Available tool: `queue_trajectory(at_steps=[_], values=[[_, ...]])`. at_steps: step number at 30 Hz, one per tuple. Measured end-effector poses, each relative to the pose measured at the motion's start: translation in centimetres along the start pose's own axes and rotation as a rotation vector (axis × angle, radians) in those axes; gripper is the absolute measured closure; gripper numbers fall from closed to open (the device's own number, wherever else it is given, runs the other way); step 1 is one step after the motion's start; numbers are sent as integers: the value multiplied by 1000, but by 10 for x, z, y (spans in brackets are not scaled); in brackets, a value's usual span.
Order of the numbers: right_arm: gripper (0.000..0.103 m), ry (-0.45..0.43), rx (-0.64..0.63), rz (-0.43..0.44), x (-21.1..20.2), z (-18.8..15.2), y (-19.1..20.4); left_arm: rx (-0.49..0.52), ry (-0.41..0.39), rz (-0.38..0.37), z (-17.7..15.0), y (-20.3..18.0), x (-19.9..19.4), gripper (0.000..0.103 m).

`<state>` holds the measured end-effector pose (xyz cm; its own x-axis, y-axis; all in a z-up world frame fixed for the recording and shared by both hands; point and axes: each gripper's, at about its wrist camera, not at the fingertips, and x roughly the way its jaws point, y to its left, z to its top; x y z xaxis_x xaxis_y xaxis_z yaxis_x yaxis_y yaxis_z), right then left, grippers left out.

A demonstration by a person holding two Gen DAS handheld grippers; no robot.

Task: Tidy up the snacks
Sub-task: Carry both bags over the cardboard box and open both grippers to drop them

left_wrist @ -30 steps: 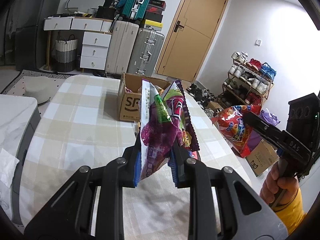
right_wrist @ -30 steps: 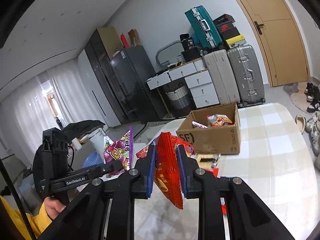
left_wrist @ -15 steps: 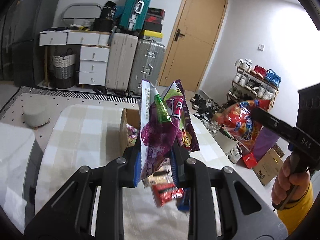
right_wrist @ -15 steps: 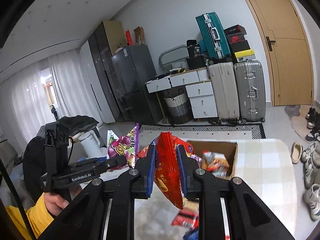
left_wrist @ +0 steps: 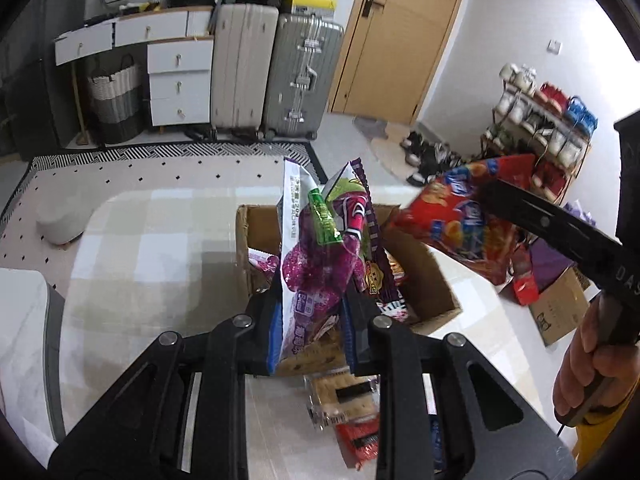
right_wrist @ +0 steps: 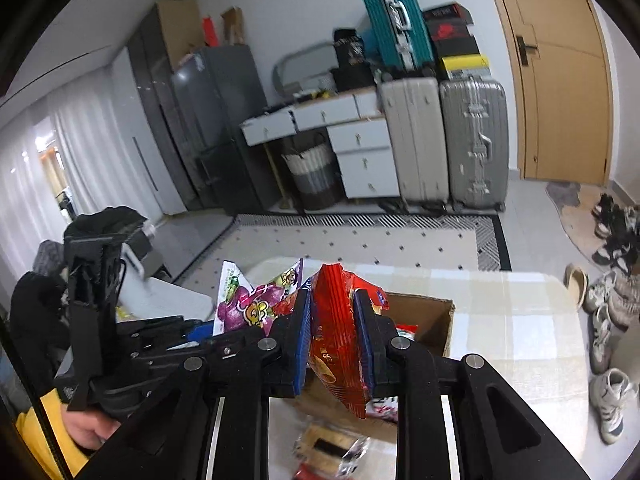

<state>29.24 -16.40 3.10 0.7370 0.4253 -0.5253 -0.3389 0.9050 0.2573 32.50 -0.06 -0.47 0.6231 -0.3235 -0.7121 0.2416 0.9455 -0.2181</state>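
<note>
Two tongs each grip a snack. Left tongs (left_wrist: 310, 324) clamp a purple grape-candy bag (left_wrist: 316, 264) at centre frame, above the open cardboard box (left_wrist: 432, 280). Right tongs (right_wrist: 334, 340) pinch a red chip bag (right_wrist: 334, 320), also over the box. Blurred packets (left_wrist: 344, 396), perhaps crackers, lie on the checked surface (left_wrist: 152, 248) at lower centre.

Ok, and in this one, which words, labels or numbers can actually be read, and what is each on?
"DAS": on the black handle body of the right tongs, seen in the left wrist view.
Purple grape-printed snack bag, in the left tongs: Chinese characters, too blurred to read.
Red crinkled snack bag, in the right tongs: print too blurred to read.
</note>
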Motion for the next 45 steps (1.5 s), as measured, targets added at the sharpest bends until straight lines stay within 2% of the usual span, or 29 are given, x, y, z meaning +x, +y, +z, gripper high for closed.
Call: queue_trajectory(at_steps=[6, 11, 17, 19, 20, 22, 24, 33, 45], values=[[82, 42, 20, -33, 43, 2, -29, 26, 67, 9, 10, -1, 54, 83], [82, 61, 18, -71, 62, -4, -40, 44, 112, 7, 13, -2, 89, 82], [84, 70, 22, -62, 69, -7, -43, 47, 137, 3, 12, -1, 106, 81], [84, 75, 17, -58, 71, -8, -40, 47, 136, 2, 13, 1, 106, 75], [84, 78, 12, -55, 72, -9, -39, 48, 131, -3, 14, 2, 105, 72], [84, 85, 9, -54, 74, -13, -38, 51, 118, 6, 10, 5, 94, 58], [84, 93, 15, -51, 76, -15, -39, 50, 105, 10, 12, 7, 89, 55], [84, 82, 36, -43, 63, -20, -35, 50, 51, 46, 4, 4, 50, 55], [84, -17, -18, -25, -13, -17, -5, 85, -79, 88, -14, -34, -47, 55]])
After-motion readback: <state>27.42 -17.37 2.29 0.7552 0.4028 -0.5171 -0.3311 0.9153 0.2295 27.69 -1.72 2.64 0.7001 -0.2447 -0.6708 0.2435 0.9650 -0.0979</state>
